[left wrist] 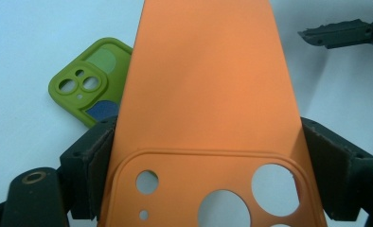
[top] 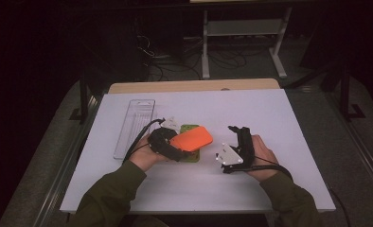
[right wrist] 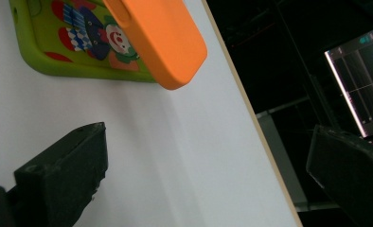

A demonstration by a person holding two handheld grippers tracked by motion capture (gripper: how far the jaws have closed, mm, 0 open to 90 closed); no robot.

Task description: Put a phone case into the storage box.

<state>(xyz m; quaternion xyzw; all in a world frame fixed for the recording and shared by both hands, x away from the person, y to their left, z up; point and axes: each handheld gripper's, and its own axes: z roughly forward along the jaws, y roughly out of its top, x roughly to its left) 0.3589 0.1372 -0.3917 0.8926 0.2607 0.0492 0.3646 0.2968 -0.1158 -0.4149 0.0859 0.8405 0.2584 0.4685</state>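
- Left gripper (top: 177, 147): jaws clamped across the width of an orange phone case (left wrist: 208, 118), pads pressing both long edges near the camera cut-outs; case held clear of the white table (top: 270, 123), slanting up toward the right.
- Right gripper (top: 235, 132): jaws spread wide, nothing between them, resting on the table well right of the orange case.
- Green phone case (top: 188, 128): flat on the table under and just behind the orange one; camera-hole corner visible in the left gripper view, a clown print along its face in the right gripper view (right wrist: 80, 42).
- Step in hand, as a judgement: orange case lifted and carried, likely for stacking onto or sorting beside the green case.
- Next move, judged: lowering the orange case level before release, or a steadying pinch from the free right gripper on the far end; tilt to be taken out first.
- Clear plastic tray (top: 135, 127): long and narrow, far left of the cases, apparently with nothing inside.
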